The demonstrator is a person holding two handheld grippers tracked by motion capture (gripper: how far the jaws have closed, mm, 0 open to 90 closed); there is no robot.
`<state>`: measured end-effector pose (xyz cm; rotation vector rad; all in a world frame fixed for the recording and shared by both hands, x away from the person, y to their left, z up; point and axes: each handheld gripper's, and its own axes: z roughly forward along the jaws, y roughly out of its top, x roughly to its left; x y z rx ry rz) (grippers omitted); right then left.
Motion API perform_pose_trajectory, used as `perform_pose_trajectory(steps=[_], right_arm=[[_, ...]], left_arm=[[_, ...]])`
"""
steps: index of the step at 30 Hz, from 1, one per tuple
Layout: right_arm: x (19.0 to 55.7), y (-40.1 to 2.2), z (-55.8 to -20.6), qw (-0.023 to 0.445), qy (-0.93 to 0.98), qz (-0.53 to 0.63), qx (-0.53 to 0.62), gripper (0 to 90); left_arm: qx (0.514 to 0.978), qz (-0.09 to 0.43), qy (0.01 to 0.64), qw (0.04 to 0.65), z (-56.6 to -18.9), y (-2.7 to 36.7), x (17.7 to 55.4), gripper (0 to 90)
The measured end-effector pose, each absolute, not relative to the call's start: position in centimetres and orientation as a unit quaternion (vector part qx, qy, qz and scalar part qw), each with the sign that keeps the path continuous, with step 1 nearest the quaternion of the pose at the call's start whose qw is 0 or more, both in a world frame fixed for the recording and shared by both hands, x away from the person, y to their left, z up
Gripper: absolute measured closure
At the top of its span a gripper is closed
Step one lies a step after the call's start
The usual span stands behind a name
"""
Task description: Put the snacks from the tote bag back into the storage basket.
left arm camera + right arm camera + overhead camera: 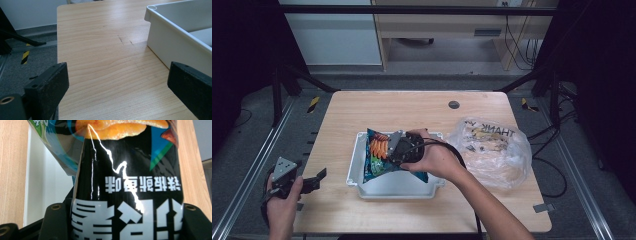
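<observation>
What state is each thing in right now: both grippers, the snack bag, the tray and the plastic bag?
Right gripper: shut on the snack bag, over the tray.
Snack bag: sealed, held between the jaws above the tray.
Left gripper: open, holding nothing, at the table's left edge.
Tray: white, upright on the table.
Plastic bag: clear, crumpled, lying right of the tray.

the snack bag (130,177) runs past the right gripper view's top edge.
</observation>
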<state>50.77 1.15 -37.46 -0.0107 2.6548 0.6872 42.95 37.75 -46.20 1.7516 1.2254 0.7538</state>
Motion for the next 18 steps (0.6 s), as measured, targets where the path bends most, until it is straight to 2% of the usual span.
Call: perform_pose_trajectory(steps=[18], right_arm=[[50.85, 1.43, -38.48, 0.192, 0.951, 0.244, 0.0, 39.6]], left_arm=[[0.7, 0.301, 0.49, 0.423, -46.19, 37.82, 42.95, 3.5]])
